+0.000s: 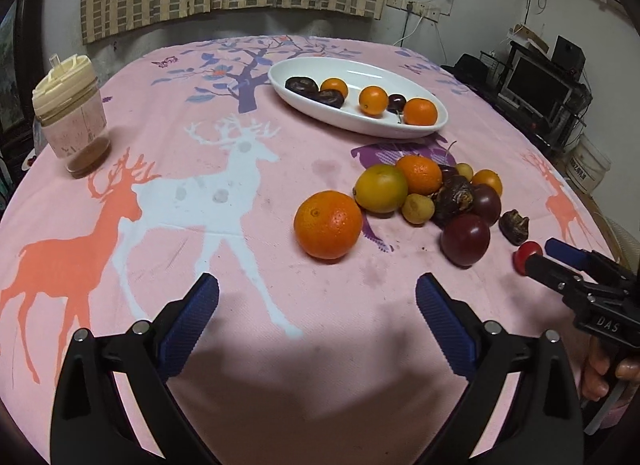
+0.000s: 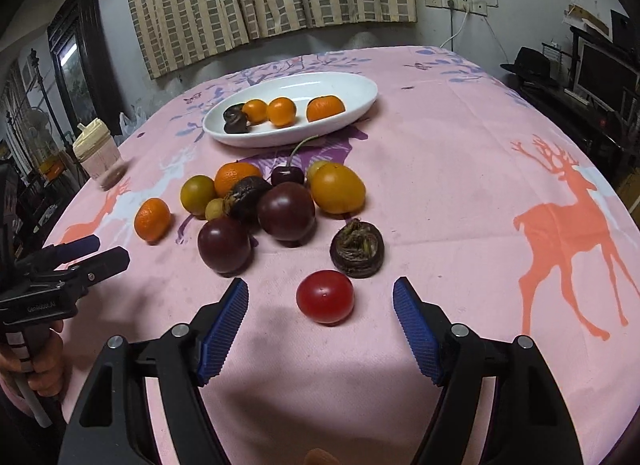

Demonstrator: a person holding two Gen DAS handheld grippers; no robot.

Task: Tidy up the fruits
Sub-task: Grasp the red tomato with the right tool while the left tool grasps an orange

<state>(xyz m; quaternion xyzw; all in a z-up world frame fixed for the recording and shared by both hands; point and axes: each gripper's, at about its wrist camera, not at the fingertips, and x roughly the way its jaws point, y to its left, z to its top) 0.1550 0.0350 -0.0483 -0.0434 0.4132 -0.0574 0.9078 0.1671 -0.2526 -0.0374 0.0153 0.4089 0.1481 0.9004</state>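
Note:
A white oval dish (image 1: 400,129) (image 2: 360,105) at the back of the table holds small oranges, dark fruits and a cherry. A pile of loose fruit (image 1: 432,189) (image 2: 260,201) lies in front of it: oranges, yellow fruits, dark purple fruits, brown ones. One orange (image 1: 328,224) (image 2: 152,219) lies apart at the pile's left. My left gripper (image 1: 318,297) (image 2: 108,251) is open and empty, short of that orange. My right gripper (image 2: 320,299) (image 1: 546,251) is open, its fingers on either side of a small red tomato (image 2: 325,296) (image 1: 527,256) without touching it.
A pink cloth with deer prints (image 1: 200,193) covers the table. A lidded jar (image 1: 70,121) (image 2: 100,157) stands at the far left. A brown round fruit (image 2: 357,250) lies just beyond the tomato. Shelves with a monitor (image 1: 536,85) stand off the right edge.

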